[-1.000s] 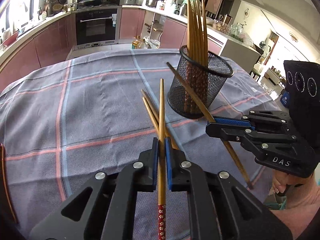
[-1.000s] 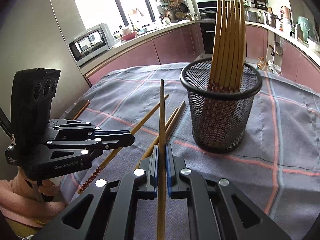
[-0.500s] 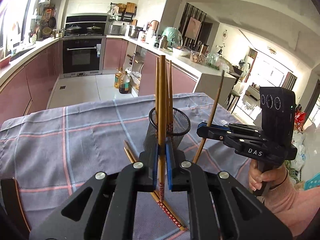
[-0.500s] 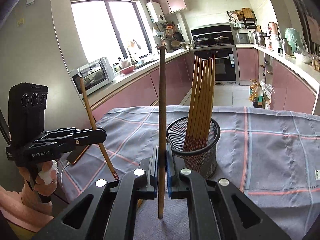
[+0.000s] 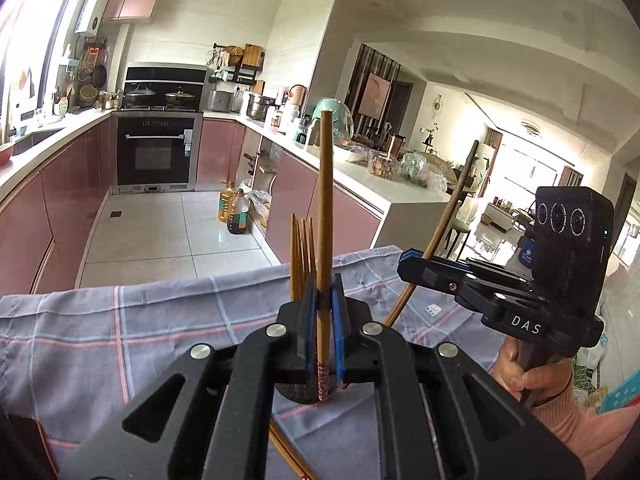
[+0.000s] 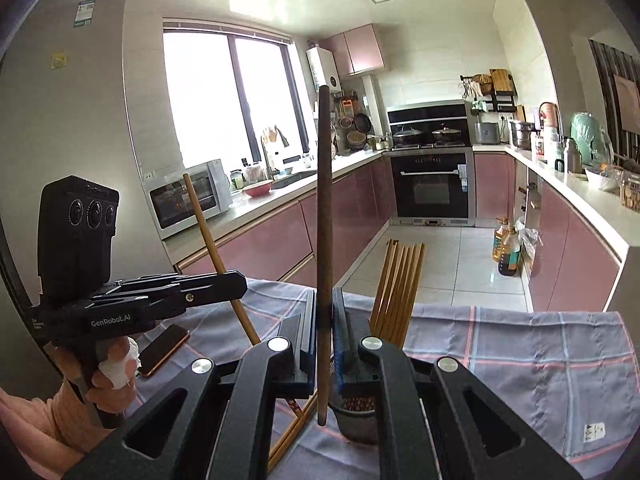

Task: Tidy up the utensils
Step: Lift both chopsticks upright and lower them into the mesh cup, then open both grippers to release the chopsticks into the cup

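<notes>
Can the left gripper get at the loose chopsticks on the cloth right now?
Probably not as it stands. The left gripper is shut on a chopstick held upright above the mesh holder, so it has no free grip. The loose chopsticks lie uncovered beside the holder.

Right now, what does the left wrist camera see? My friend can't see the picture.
The left gripper has its jaws shut on one upright chopstick, just above a black mesh cup of more chopsticks on a plaid tablecloth. On the right, the right gripper holds a second chopstick, kitchen behind.
</notes>
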Demonstrator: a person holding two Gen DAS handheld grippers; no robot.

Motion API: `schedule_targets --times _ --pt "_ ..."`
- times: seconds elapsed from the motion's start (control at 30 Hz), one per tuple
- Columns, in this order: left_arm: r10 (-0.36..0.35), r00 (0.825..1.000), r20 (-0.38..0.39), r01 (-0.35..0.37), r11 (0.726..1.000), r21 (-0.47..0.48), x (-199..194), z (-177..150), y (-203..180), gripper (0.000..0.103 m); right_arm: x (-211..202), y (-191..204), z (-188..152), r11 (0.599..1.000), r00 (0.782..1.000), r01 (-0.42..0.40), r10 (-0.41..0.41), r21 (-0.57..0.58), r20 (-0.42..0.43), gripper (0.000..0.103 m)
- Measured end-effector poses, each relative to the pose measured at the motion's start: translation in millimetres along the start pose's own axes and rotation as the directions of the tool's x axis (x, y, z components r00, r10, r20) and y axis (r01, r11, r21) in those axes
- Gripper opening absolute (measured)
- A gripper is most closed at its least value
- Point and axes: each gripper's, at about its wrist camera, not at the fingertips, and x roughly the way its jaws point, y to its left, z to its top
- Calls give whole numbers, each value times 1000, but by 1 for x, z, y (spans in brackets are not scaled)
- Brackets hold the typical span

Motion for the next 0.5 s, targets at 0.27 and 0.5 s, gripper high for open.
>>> schedule_targets --times 0.27,0.5 --pt "7 999 44 -9 999 48 12 22 -17 8 3 -11 13 1000 999 29 -29 3 38 6" --pt "53 998 -46 -49 996 71 51 10 -17 8 35 -26 -2 998 998 48 -46 31 -43 6"
